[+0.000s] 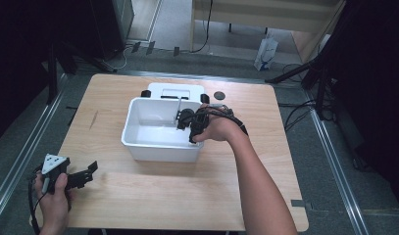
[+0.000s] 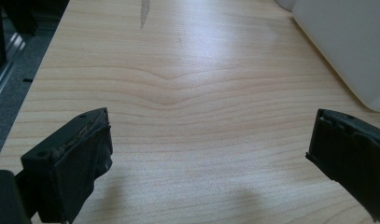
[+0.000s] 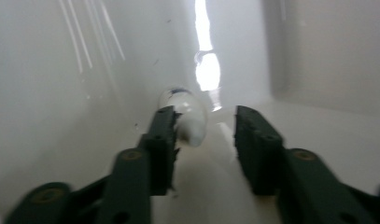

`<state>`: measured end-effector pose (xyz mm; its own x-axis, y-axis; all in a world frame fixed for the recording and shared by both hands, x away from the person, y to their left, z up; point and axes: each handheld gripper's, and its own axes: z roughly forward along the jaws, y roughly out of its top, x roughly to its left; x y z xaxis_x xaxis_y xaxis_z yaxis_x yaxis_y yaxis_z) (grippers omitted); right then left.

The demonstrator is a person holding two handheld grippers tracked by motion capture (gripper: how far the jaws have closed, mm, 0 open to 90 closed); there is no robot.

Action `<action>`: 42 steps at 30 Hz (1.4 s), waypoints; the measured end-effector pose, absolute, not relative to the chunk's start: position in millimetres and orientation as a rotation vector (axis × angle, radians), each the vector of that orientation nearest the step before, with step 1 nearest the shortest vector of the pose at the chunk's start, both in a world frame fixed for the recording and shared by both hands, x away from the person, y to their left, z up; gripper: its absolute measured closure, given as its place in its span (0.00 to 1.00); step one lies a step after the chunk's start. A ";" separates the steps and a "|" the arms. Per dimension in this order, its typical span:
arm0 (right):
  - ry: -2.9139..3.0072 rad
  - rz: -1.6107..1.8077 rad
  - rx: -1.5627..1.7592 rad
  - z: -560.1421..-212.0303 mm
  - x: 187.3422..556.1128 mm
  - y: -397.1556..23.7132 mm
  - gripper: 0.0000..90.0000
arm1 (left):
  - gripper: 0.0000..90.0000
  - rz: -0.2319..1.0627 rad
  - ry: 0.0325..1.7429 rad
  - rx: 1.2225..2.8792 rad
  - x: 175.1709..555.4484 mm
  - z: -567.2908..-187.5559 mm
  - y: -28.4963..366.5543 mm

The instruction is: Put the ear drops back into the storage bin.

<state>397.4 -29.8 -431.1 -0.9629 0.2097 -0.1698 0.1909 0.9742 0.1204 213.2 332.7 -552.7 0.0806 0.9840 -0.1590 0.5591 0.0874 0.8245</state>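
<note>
left tongs (image 1: 91,171) low over table (image 1: 153,196), right tongs (image 1: 185,122) inside white tub (image 1: 138,142)

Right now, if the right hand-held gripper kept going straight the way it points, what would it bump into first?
Probably the small white rounded object just past its left jaw, lying on the white tub's bottom. The right hand-held gripper stands open; depth is blurry, so it's a guess.
</note>
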 end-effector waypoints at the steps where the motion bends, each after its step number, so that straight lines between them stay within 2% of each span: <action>1: 2.929 0.167 0.336 -428.1 397.1 -29.4 0.48 | 0.01 0.681 1.579 1.569 213.2 -552.8 332.7; 3: 2.920 0.214 0.392 -421.1 397.2 -29.5 0.39 | 0.01 0.682 1.580 1.569 213.3 -552.8 332.6; 5: 2.897 0.233 0.405 -417.1 396.9 -29.8 0.36 | 0.01 0.681 1.580 1.566 213.4 -552.9 332.5; 6: 2.839 0.265 0.456 -408.6 395.1 -30.4 0.30 | 0.01 0.684 1.580 1.567 213.5 -552.9 332.5; 12: 2.739 0.394 0.563 -384.6 389.8 -37.7 0.15 | 0.00 0.682 1.581 1.565 213.1 -552.9 332.5; 15: 2.705 0.426 0.598 -379.0 387.6 -42.5 0.12 | 0.00 0.680 1.580 1.570 212.8 -552.8 332.4; 17: 2.658 0.464 0.664 -374.8 383.8 -50.4 0.00 | 0.00 0.682 1.581 1.569 212.7 -552.8 332.3; 24: 2.579 0.515 0.792 -376.7 376.8 -70.4 0.00 | 0.01 0.687 1.582 1.566 212.4 -552.8 331.4; 42: 2.521 0.585 0.902 -413.6 345.8 -131.7 0.00 | 0.00 0.691 1.577 1.559 210.4 -552.8 331.9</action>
<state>345.8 -131.7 -413.6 -0.7125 0.6648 -0.2245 0.4982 0.7045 0.5054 210.4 331.9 -552.8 0.0751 0.9842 -0.1602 0.5498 0.0931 0.8301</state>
